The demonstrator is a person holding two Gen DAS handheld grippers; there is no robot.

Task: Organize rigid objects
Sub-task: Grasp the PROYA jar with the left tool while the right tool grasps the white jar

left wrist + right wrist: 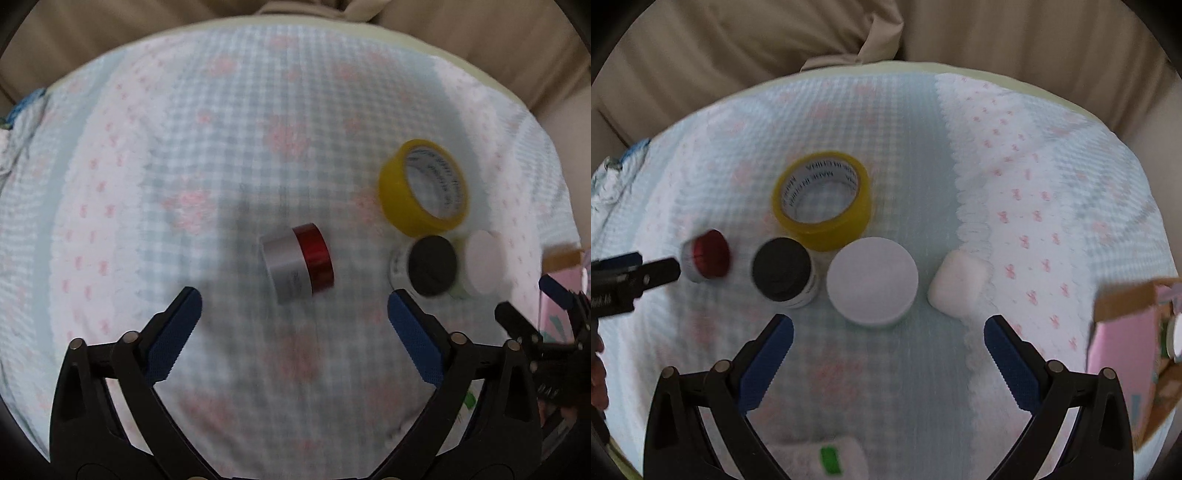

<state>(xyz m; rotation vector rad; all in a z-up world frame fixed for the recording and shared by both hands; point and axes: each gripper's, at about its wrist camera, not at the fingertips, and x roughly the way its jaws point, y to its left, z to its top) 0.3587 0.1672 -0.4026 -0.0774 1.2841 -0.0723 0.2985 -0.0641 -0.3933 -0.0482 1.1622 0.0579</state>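
Your left side of the cloth (129, 184) lies open; right of it, tape roll (822, 199), black-lidded jar (783, 273) and white-lidded jar (872, 282) crowd together, seemingly touching.

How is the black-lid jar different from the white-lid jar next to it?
The black-lid jar has a dark top; the white-lid jar has a pale one. The black-lid jar looks narrower, the white-lid jar wider. Both stand upright, side by side, on the checked cloth.

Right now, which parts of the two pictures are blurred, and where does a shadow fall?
Left wrist view: the red-capped jar and the checked cloth are smeared; a grey shadow lies left of the jar; edges bend from the fisheye.
Right wrist view: the black-lidded jar is smeared; the yellow tape roll is sharper.
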